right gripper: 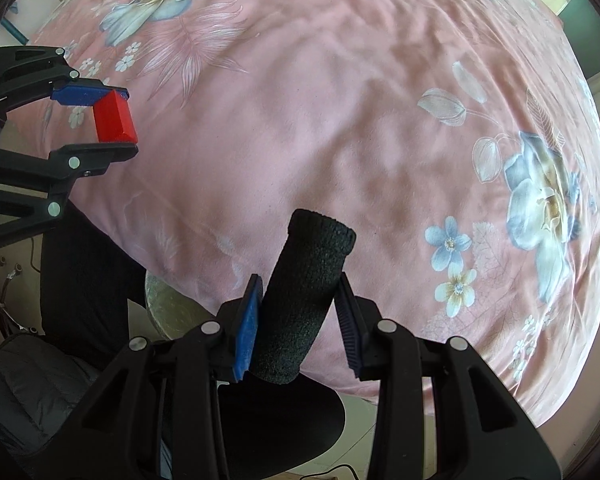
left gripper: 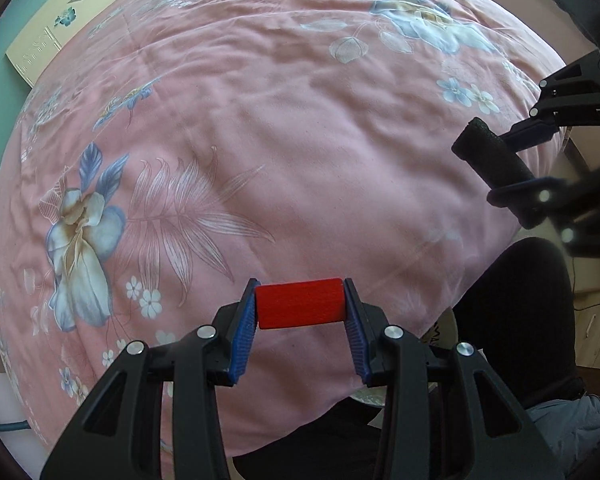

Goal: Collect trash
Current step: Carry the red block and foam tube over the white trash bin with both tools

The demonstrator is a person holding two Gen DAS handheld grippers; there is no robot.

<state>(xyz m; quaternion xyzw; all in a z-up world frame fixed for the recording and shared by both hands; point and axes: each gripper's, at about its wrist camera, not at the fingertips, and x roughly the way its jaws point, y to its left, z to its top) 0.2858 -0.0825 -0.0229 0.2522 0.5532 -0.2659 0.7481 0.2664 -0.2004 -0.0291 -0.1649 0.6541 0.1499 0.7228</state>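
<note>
My left gripper [left gripper: 300, 304] has its jaws clamped on a red block [left gripper: 300, 302] above the bed [left gripper: 280, 140]; my right gripper [right gripper: 300, 308] grips a black foam roll [right gripper: 304, 300]. Only the right view shows the block's slanted side face; only the left shows a cabinet [left gripper: 32, 50].

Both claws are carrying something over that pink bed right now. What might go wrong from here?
The black foam roll sits tilted in the right gripper, pinched near one end, so it might slip out. The left gripper holds the red block only at its fingertips; a jolt might drop it on the bedspread.
</note>
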